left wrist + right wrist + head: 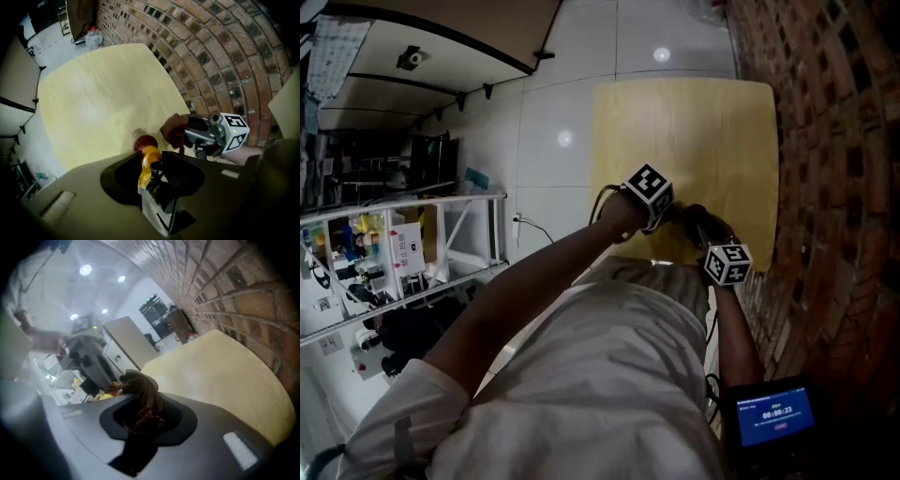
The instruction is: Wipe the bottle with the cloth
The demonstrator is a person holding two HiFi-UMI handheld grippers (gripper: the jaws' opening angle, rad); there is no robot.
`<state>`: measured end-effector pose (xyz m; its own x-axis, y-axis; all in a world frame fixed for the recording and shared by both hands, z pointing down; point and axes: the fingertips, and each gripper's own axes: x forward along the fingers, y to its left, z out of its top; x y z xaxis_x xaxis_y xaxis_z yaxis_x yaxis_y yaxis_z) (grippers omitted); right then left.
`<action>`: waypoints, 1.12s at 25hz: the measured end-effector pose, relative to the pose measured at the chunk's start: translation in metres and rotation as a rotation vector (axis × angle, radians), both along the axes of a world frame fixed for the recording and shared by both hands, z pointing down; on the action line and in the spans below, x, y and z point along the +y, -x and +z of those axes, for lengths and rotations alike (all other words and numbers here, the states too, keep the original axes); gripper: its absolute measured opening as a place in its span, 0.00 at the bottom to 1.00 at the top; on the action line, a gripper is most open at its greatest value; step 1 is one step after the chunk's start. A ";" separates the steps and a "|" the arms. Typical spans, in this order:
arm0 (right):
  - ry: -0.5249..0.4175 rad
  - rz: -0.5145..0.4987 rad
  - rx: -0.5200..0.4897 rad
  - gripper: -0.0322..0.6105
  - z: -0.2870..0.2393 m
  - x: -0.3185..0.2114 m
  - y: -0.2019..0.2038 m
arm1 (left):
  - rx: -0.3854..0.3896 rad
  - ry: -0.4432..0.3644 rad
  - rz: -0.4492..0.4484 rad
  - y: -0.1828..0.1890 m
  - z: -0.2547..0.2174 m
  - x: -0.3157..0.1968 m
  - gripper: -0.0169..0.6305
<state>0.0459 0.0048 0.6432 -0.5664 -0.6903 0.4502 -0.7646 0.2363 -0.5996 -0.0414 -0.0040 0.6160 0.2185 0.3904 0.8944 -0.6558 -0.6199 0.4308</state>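
Setting: a person in a white shirt (581, 375) stands at a pale wooden table (93, 103) pushed against a brick wall (211, 47).
Left gripper (149, 161): its jaws are closed on the body of the bottle and grip it from both sides at the near edge of the table.
Bottle (150, 157): small, with a yellow-orange body and a red cap (146, 141). It leans away from the left gripper, cap end out over the tabletop.
Right gripper (143, 399): its jaws pinch the cloth, which bunches up between them.
Cloth (143, 387): dark brown and crumpled. A fold sticks out past the jaw tips and the rest hangs down behind them.
Cloth and bottle: the cloth sits just beside the cap, on the brick-wall side. No view shows whether they touch.
Head view only: it shows both arms reaching to the table's near edge, with the two marker cubes close together. It also shows metal shelving (403, 253) off to the left and a small blue screen (775, 412) at the lower right. The hands hide the bottle and the cloth in this view.
Left gripper view only: it gives the clearest look at the bottle in its grip, with the right gripper and the cloth just beyond.
Right gripper view only: it shows the cloth pinched up close. The left gripper is a blur to the left, with a patch of yellow beside it.
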 end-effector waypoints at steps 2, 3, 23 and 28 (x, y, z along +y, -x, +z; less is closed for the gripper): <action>-0.092 -0.112 -0.009 0.18 -0.024 0.009 0.031 | 0.001 0.002 -0.020 0.000 -0.001 0.001 0.26; -0.125 -0.150 -0.008 0.18 -0.032 0.011 0.044 | -0.001 0.002 -0.028 0.000 -0.002 0.001 0.26; 0.437 -0.057 0.274 0.18 0.102 -0.003 0.023 | 0.035 0.053 -0.326 0.001 0.007 -0.012 0.27; 0.153 0.047 0.087 0.18 0.038 -0.010 0.012 | 0.087 0.099 -0.530 0.006 0.004 -0.014 0.26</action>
